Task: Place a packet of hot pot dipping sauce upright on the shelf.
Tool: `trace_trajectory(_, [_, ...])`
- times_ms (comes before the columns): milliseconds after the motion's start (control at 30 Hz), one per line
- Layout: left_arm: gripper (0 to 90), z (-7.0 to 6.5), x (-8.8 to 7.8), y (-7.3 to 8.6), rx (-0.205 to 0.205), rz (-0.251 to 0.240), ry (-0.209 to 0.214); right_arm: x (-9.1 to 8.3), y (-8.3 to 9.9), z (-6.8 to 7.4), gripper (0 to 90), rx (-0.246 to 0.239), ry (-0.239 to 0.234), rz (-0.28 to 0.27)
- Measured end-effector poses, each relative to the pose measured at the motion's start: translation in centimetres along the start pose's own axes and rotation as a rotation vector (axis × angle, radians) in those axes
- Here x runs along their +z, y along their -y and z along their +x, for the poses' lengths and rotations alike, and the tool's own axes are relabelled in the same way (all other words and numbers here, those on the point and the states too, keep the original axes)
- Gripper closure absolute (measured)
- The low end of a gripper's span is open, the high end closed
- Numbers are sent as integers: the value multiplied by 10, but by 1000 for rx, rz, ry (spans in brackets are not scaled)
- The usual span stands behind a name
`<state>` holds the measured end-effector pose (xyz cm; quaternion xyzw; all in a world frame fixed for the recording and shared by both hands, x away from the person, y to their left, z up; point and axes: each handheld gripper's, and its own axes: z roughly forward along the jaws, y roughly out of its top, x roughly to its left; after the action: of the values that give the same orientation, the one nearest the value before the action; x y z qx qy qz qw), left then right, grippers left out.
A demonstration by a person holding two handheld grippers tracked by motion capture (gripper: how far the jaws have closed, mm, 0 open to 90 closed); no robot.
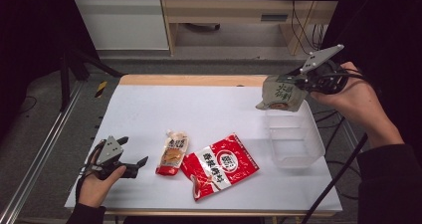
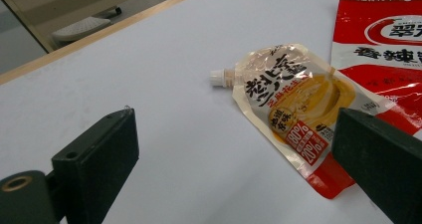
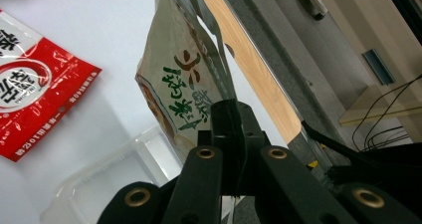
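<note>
Working at a white table (image 1: pixel 209 109), with a wooden strip along the far edge and grey floor, pale cabinets and loose cables behind.

Dangling a grey-green pouch (image 1: pixel 282 93) in the air over the far end of a clear plastic container (image 1: pixel 318 144) at the table's right side, not yet inside it. Hanging mostly below and beside the grip, printed face toward the table centre, likely so it can drop in bottom first. Showing up close in the right gripper view as the same pouch (image 3: pixel 179 84), green lettering sideways, top seam caught in the black jaws.

Pinching that seam with the right gripper (image 1: pixel 298 82), jaws pressed together on the thin film, nothing else between them. Gripping by the edge probably to let the body swing free over the container (image 3: pixel 99 184). Gripper body wrapped by the right hand (image 1: pixel 356 102), cable trailing off toward the table's right edge.

Lying flat near the table middle, 2 more packs: a red bag (image 1: pixel 221 167) and a spouted sauce pouch (image 1: pixel 172 154), edges touching or overlapping slightly, both well apart from the container. Presumably waiting for their turn.

Resting low at the near left, the left gripper (image 1: pixel 133 151), jaws spread wide, holding nothing. Aiming at the spouted sauce pouch (image 2: pixel 293 104) in the left gripper view, pouch lying between the 2 jaw tips but farther off, untouched, red bag (image 2: pixel 383 45) just beyond. Looking staged for the next pick.
</note>
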<state>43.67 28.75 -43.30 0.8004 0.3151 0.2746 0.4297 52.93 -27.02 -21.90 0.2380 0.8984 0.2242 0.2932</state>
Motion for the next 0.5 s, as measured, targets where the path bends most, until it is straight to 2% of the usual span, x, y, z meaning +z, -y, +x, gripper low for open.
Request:
trace_trajectory(267, [45, 1, 0, 0, 0, 3, 3, 9, 17, -10, 900, 12, 14, 25])
trace_trajectory(500, [45, 3, 0, 2, -15, -1, -2, 25, 35, -18, 900, 45, 11, 28])
